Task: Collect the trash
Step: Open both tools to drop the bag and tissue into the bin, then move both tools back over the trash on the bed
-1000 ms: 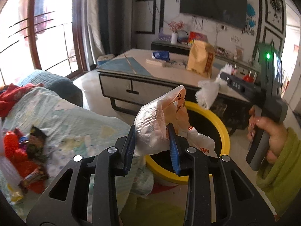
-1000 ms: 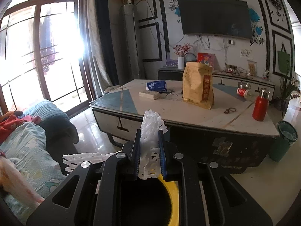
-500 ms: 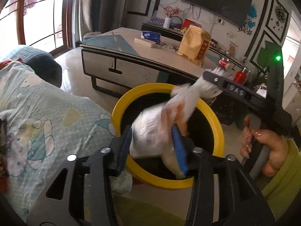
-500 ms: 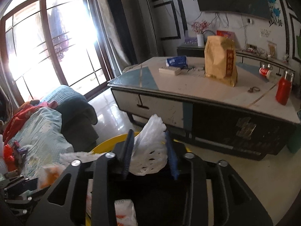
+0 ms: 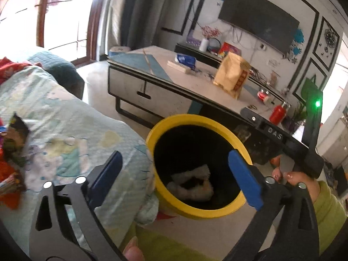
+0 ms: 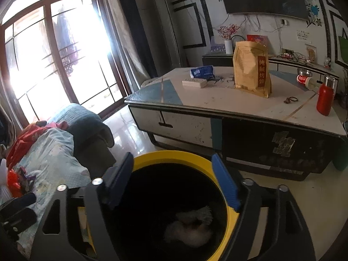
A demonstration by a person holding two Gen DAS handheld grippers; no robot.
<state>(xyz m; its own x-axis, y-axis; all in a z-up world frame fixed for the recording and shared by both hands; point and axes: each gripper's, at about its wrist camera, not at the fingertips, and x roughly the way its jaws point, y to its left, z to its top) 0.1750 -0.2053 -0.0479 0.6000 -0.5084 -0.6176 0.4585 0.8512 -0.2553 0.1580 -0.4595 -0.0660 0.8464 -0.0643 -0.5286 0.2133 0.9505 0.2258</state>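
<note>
Now both tools gape empty over the yellow bin (image 5: 196, 212): left tool (image 5: 174, 178), right tool (image 6: 177, 180). White trash (image 5: 192, 183) lies at its bottom. Next, swing toward what look like wrappers (image 5: 13, 150) on the sofa, jaws wide.

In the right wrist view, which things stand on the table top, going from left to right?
Blue packet → white box → yellow paper bag → hair ties → lying can → red bottle.
</note>
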